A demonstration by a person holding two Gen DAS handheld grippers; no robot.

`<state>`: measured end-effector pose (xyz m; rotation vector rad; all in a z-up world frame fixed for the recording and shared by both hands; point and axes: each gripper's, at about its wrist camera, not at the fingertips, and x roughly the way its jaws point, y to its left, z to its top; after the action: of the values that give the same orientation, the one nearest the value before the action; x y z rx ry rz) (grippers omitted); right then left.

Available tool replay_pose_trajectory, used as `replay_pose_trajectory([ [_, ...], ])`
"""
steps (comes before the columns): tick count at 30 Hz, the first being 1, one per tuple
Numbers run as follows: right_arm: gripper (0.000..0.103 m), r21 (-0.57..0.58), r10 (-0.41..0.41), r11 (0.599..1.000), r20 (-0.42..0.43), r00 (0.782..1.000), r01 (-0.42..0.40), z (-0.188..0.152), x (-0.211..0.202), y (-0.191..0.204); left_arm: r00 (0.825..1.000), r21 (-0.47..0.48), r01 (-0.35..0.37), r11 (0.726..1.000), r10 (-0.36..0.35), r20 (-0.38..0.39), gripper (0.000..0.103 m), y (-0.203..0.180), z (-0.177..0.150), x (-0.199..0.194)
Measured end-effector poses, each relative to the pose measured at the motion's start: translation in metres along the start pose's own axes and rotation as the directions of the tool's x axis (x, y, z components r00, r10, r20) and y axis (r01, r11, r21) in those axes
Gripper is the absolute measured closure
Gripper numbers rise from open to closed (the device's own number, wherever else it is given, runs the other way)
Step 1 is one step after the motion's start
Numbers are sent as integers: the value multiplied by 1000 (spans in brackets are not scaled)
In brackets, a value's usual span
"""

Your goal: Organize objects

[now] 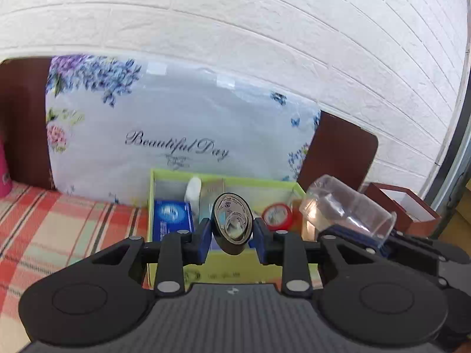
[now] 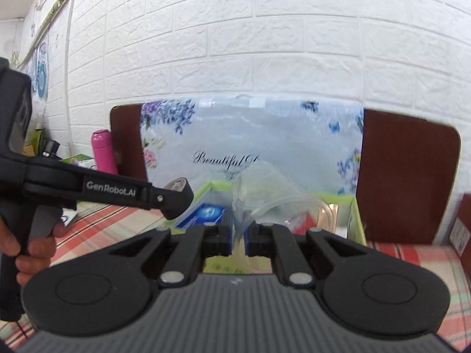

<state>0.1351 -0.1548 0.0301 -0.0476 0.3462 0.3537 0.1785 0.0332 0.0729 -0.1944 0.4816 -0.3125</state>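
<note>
Left gripper (image 1: 232,236) fingers clamp the black tape roll (image 1: 232,226); right gripper (image 2: 238,235) fingers pinch the clear cup (image 2: 270,194).

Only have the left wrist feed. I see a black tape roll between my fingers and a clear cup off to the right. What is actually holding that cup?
Observer: The right gripper has it; its fingers are pinched on the wall of the clear plastic cup, which lies tilted over the green box.
Operator: Anything left of the scene I can't see?
Observer: A pink bottle stands upright at the left, beside the floral pillow.
Operator: And how does my roll look from that side?
Observer: The black tape roll sits at the tip of the left gripper, above the checked cloth just left of the box.
</note>
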Motion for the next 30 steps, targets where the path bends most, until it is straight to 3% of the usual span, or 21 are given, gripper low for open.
replay_pose_trajectory([
  [8,95,-72,-113,991,-49,992,109,19,95,-14,999,-18,-24,1000,24,-42,71,17,22,57],
  [9,89,-82,-122,990,-73,990,116,17,108,-15,999,-16,-32,999,31,-41,71,19,22,63],
  [10,73,-93,-127,989,-106,986,117,13,120,-16,999,-4,-37,999,37,-36,71,20,21,69],
  [12,54,-107,-134,987,-145,980,119,-1,130,-17,999,18,-31,999,32,-33,57,24,15,77],
  [13,44,-111,-132,987,-145,981,116,-8,129,-17,999,10,-35,999,35,-38,39,28,10,79],
  [14,40,-112,-132,987,-136,982,117,-16,126,-16,999,0,-42,999,42,-33,33,31,5,78],
  [16,28,-116,-144,984,-101,984,132,-28,113,-14,999,-22,-38,999,37,-17,33,37,-5,75],
  [23,13,-51,-141,989,-74,987,138,-48,83,-11,998,-36,-66,997,65,-11,29,39,-22,58],
  [25,2,-43,-141,990,-88,986,138,-47,76,-10,996,-18,-92,996,92,0,26,32,-22,49],
  [30,0,-24,-147,989,-59,987,146,-39,33,-5,984,47,-171,984,168,66,14,10,-23,7],
])
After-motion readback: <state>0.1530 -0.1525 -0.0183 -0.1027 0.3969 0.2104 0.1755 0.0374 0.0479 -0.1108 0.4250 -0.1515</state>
